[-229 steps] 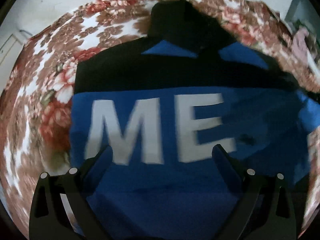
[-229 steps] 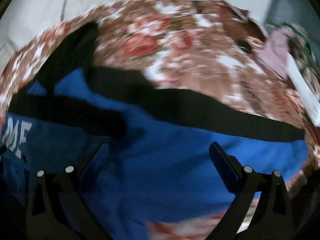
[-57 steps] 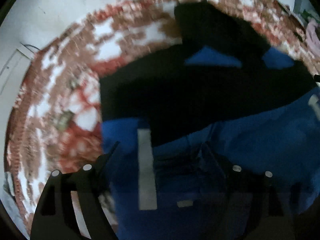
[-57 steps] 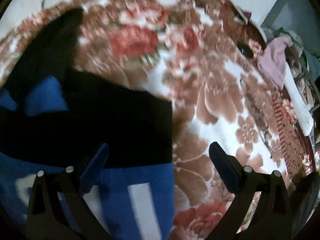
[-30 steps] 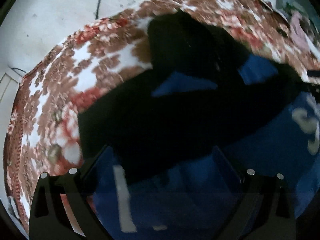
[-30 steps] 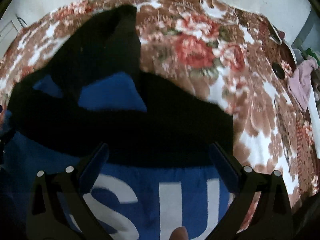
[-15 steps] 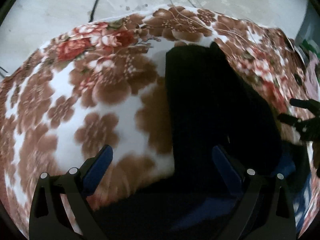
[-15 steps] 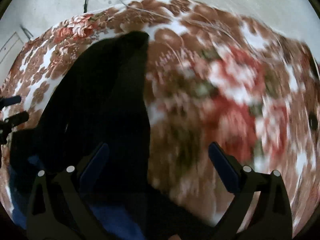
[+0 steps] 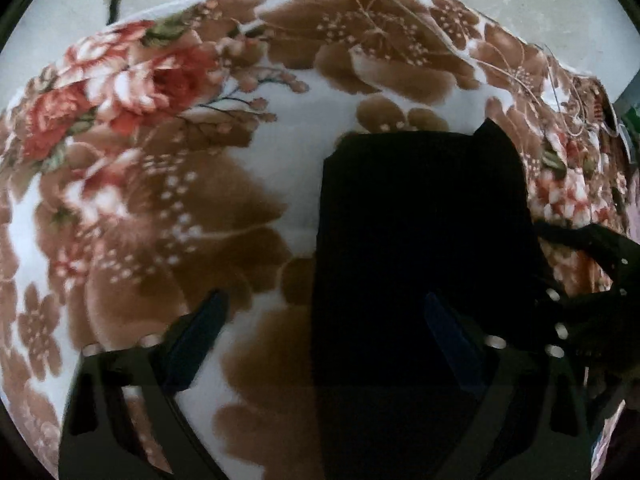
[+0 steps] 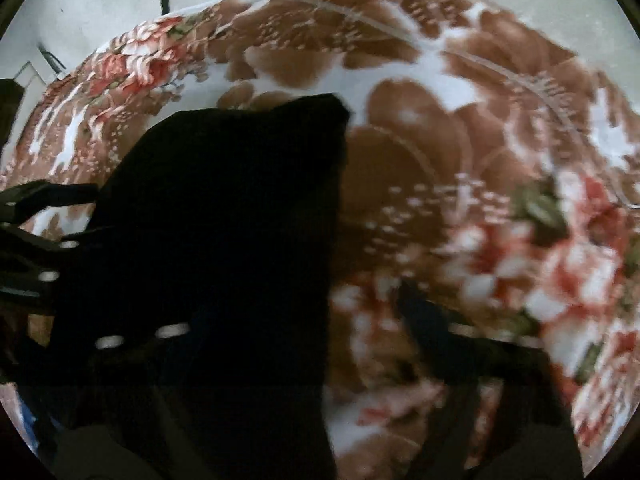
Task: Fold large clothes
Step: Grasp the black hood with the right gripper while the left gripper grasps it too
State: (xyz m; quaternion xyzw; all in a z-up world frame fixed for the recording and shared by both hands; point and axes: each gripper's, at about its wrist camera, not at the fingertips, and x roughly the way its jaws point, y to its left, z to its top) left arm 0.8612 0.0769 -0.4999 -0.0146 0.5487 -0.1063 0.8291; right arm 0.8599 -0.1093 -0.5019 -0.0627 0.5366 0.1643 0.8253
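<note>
- A floral blanket [image 9: 168, 208] in brown, red and white is spread over the surface; pale floor [image 10: 100, 4] is seen beyond its far edge.
- A black hood [image 9: 420, 240] of the garment is laid flat on the blanket, its far edge squared.
- The left gripper [image 9: 320, 332] is closing astride the hood's left edge; a grip cannot be told.
- The right gripper [image 10: 304, 312] is closing over the hood's right edge; blur hides any grip.

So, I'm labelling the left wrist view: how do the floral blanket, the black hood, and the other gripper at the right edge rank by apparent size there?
1. Floral blanket, fills most of the view.
2. Black hood.
3. Right gripper, smallest, partly cut off at the edge, so unsure.
</note>
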